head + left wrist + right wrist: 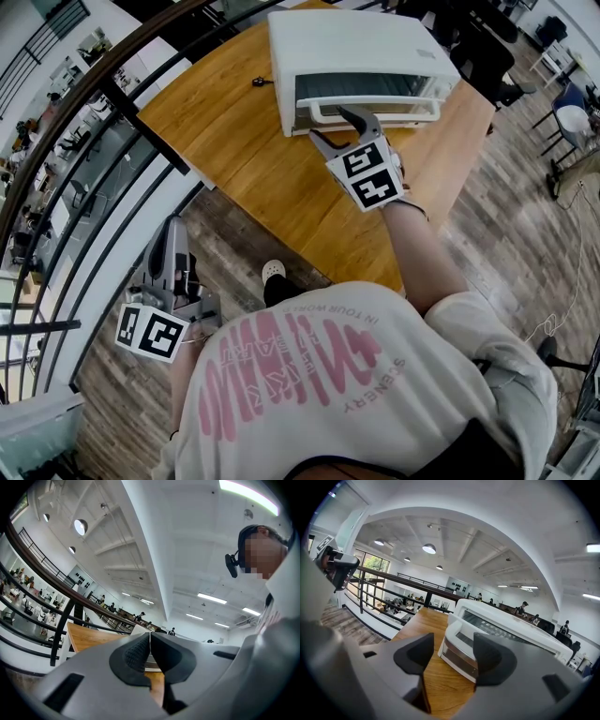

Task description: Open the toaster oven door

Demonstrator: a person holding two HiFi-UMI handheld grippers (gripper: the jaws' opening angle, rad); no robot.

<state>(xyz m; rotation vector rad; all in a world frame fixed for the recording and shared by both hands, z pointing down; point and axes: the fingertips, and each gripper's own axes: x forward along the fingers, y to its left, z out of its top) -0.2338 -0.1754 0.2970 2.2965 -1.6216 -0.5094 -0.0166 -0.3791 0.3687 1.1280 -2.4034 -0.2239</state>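
My right gripper [452,653] sits at the white toaster oven's [361,47] handle bar [375,112], jaws half apart, gripping nothing. The oven stands door shut on the wooden table's [253,159] far side. My left gripper [150,644] hangs low, jaws together, empty.

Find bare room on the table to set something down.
Bare wood: the table left of the toaster oven, save a small dark object beside it, and the near end. Crowded: before the oven door, around the right claw.
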